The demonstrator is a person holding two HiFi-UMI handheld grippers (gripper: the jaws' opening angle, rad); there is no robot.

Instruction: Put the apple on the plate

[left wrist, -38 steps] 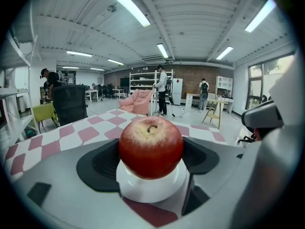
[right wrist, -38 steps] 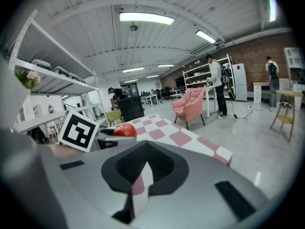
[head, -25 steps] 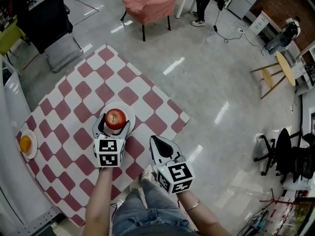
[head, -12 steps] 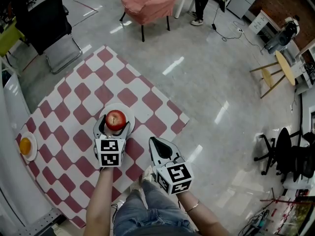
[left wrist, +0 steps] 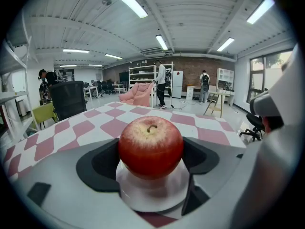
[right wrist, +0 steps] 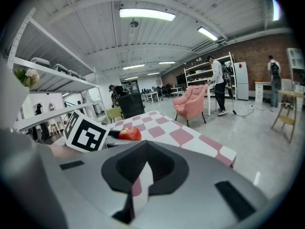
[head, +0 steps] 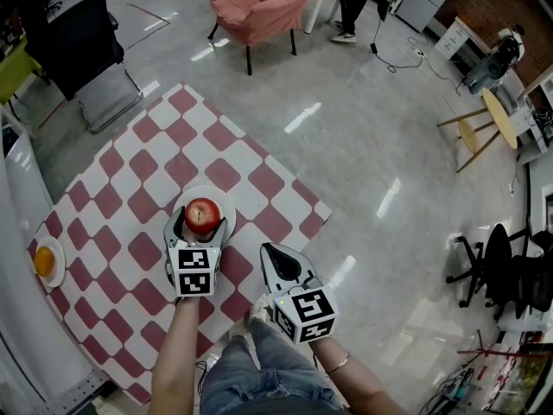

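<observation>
The red apple (left wrist: 150, 147) is held between the jaws of the left claw (head: 200, 228), which are closed round its sides, the dark hollows of the pads showing on either flank. It is glossy and deep red, paling to a speckled yellow at the crown, with a short curved stem standing upright. Directly beneath the claw's grip lies the white plate (left wrist: 143, 202). The fruit is either just resting on it or a hair above it (contact cannot be settled from these views), and a faint reddish reflection is cast on the glaze. The placing step is judged to be all but done. What remains is for the apple to be lowered fully, if it is not already down, and for the jaws to be parted evenly and drawn back toward the holder, so that the round fruit is not nudged into rolling off the shallow rim. The plate sits on a red-and-white checked cloth (head: 130, 171) that spreads ahead of and to both sides of the claw. Just beside the left claw, the right claw (head: 278, 253) is kept idle, its jaws drawn almost together with nothing between them.
</observation>
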